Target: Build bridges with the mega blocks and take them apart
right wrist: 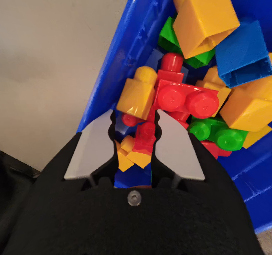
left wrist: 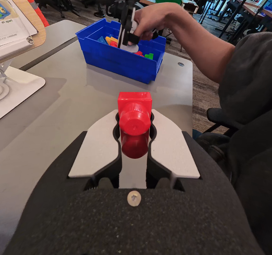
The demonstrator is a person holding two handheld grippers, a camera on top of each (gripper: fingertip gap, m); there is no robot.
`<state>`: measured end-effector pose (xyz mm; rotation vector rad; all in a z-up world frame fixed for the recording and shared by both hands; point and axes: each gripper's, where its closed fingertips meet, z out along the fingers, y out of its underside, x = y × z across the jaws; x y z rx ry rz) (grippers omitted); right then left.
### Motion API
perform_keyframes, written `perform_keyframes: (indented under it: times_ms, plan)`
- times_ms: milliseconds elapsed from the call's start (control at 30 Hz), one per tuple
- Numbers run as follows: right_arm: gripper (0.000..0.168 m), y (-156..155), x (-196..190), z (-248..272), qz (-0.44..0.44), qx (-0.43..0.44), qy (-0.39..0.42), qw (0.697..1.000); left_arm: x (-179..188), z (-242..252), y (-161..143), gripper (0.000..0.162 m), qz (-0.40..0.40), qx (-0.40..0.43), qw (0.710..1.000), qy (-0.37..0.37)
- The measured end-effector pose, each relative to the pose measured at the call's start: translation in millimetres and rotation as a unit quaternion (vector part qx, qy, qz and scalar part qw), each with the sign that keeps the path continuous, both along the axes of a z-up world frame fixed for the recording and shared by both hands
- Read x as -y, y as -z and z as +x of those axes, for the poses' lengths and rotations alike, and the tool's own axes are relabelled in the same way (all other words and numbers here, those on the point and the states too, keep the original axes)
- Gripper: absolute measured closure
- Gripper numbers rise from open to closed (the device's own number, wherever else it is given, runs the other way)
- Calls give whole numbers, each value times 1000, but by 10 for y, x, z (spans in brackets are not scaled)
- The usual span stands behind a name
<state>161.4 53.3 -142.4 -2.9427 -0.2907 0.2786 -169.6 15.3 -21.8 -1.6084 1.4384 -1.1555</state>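
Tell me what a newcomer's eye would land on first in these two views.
First, the red block clamped in the left claw above the grey table. Next, the blue bin farther back on that table, heaped with red, yellow, green and blue blocks. The right claw, held by a hand, hangs open over the pile.

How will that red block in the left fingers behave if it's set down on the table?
The red block looks like stiff, hollow plastic, so probably light. Its glossy round studs may slip. Its flat square end should sit steady on the table.
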Motion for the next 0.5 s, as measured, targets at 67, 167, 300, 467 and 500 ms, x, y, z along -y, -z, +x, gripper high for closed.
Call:
perform_keyframes:
  times_ms: [67,167,300,467,500]
  plan:
    - [114,-176,42,30,49,0,22,999,-15,-4,3,126,-6,2,1000,-2]
    - [113,-710,156,-92,220,-11,58,974,-40,-37,18,126,-7,-2,1000,-6]
    - [123,-1382,499,-1106,532,-208,66,818,-111,-67,139,126,-30,-25,999,-17]
    - [129,-683,1069,-2247,545,-317,22,776,-223,-33,681,126,-65,-149,986,-48]
    - [129,-647,1095,-2301,545,-313,25,777,-263,-15,834,126,-69,-195,976,-60]
